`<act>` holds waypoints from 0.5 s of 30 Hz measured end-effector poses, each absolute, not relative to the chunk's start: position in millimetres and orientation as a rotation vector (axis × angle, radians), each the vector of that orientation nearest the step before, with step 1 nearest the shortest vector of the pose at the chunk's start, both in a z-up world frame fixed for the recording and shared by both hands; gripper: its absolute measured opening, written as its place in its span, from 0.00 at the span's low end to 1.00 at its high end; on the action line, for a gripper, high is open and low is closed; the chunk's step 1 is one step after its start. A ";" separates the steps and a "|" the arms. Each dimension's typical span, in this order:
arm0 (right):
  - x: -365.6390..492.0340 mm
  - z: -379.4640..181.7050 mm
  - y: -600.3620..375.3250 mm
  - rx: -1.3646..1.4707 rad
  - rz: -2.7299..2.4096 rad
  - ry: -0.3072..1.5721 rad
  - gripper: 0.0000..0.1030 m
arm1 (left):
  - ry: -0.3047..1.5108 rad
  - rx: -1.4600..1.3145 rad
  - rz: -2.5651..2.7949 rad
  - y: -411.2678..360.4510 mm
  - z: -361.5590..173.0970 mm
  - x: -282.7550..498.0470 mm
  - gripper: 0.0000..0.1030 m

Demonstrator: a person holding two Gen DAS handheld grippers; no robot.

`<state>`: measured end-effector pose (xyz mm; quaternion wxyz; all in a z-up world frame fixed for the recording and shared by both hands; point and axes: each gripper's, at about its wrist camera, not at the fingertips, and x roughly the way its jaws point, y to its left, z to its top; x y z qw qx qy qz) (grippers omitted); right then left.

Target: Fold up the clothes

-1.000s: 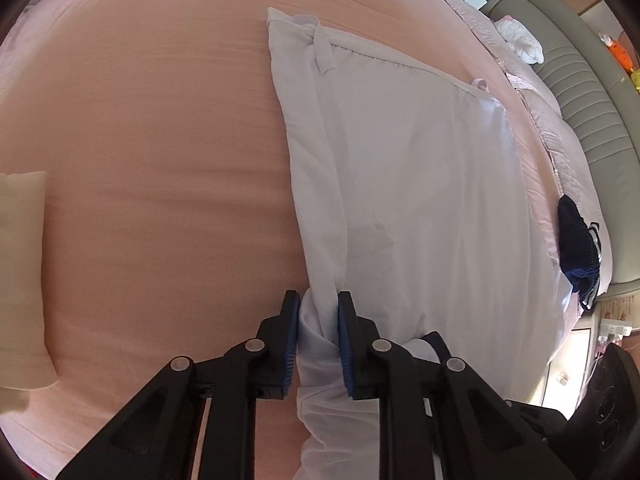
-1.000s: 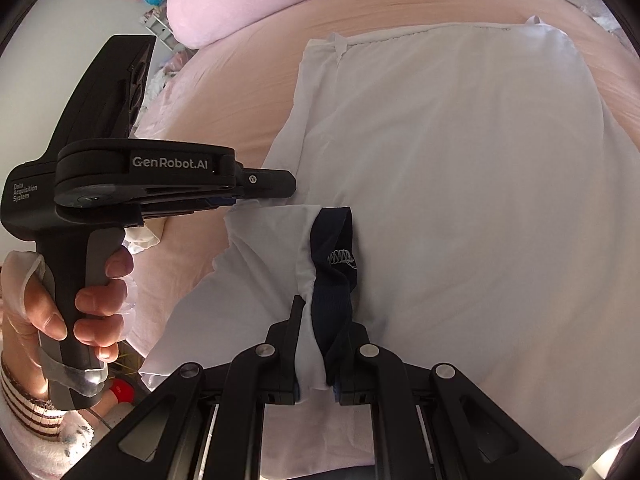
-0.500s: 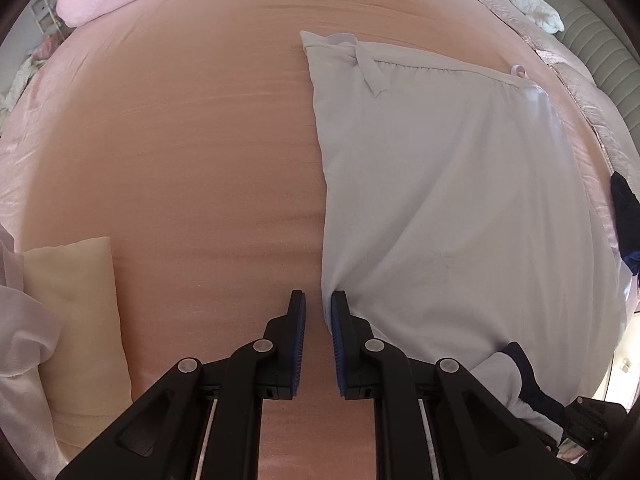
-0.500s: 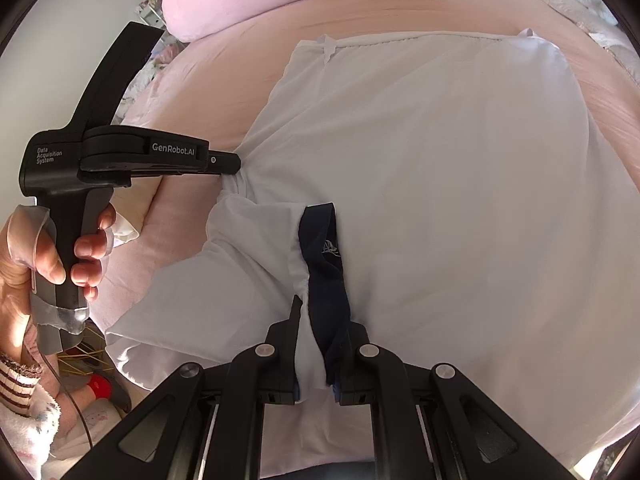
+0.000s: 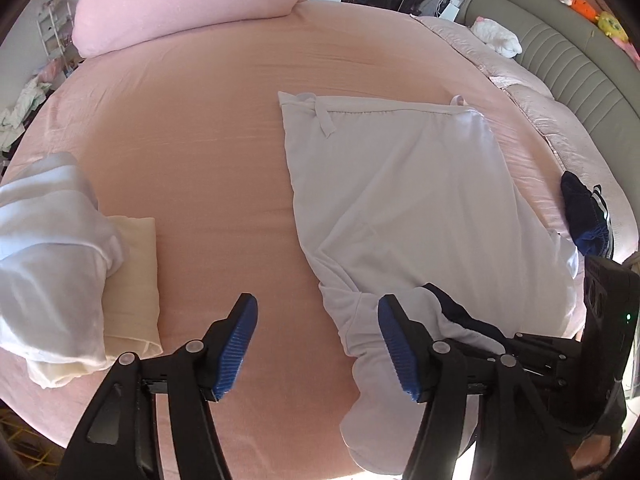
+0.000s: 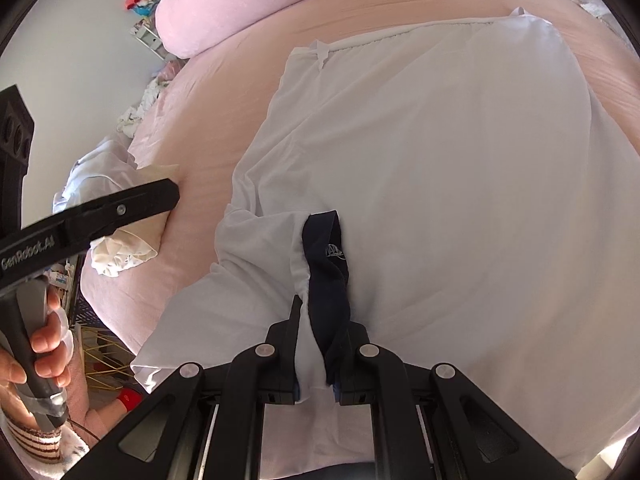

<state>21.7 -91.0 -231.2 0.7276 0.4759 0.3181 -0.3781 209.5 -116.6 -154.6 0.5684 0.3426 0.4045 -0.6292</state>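
Since a second ago the left claw (image 5: 316, 342) has let go of the white garment's edge, drawn back and spread wide; it now hangs empty over the bare pink bed sheet (image 5: 208, 128), and the cloth it held has dropped flat.

Taking the white garment (image 5: 404, 200) as the landmark: well to its left, at the bed's edge, lies a loose heap of white cloth (image 5: 52, 264) partly covering a folded cream piece (image 5: 136, 280), probably put aside there to keep the working area free. Beyond the garment's far left corner sits a big pink pillow (image 5: 192, 4). The left claw hovers just left of the garment's near end, with its right finger overlapping the cloth in that view; whether it touches I cannot tell.

The garment itself lies spread on the sheet, its seamed edge with small loops at the far side. At its near end the right claw (image 6: 318, 344) is pressed together on a gathered bunch of white cloth and the navy trim (image 6: 330, 272), likely holding that end up so it can be carried over into a fold. Just right of the garment, near the bed's edge, lies a dark navy item with white stripes (image 5: 586, 216)
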 end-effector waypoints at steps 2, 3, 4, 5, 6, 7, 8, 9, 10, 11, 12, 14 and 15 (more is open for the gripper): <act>20.9 -229.6 -90.9 1.057 -0.818 0.670 0.08 | 0.934 0.815 -1.480 -103.1 -154.6 212.7 0.59; 20.5 -229.2 -91.1 1.063 -0.811 0.659 0.08 | 0.916 0.826 -1.476 -94.6 -155.2 213.3 0.59; 20.9 -229.6 -91.6 1.067 -0.810 0.652 0.08 | 0.895 0.839 -1.477 -87.9 -155.5 211.7 0.59; 21.9 -231.0 -92.5 1.073 -0.808 0.644 0.08 | 0.879 0.851 -1.479 -81.6 -156.3 210.0 0.59; 22.9 -232.6 -93.5 1.078 -0.805 0.635 0.08 | 0.880 0.858 -1.491 -77.1 -159.7 207.6 0.59; 24.0 -234.1 -94.4 1.084 -0.802 0.625 0.08 | 0.885 0.864 -1.501 -72.6 -163.4 205.4 0.59; 21.8 -233.9 -95.2 1.098 -0.793 0.610 0.08 | 0.907 0.863 -1.506 -68.2 -168.1 203.9 0.59; 19.3 -233.6 -95.9 1.113 -0.783 0.594 0.08 | 0.928 0.860 -1.511 -63.7 -172.6 202.3 0.59; 17.5 -234.2 -96.9 1.131 -0.771 0.578 0.08 | 0.946 0.857 -1.520 -58.6 -176.5 200.5 0.59; 15.8 -234.8 -97.8 1.148 -0.760 0.563 0.08 | 0.962 0.854 -1.530 -53.5 -180.0 198.6 0.59; 14.1 -235.4 -98.8 1.166 -0.748 0.548 0.08 | 0.969 0.850 -1.535 -48.0 -182.0 196.4 0.59; 12.5 -236.8 -101.0 1.193 -0.744 0.532 0.08 | 0.955 0.839 -1.547 -38.1 -184.2 192.9 0.59; 11.4 -237.6 -101.6 1.202 -0.744 0.528 0.09 | 0.945 0.833 -1.553 -34.6 -185.7 191.2 0.59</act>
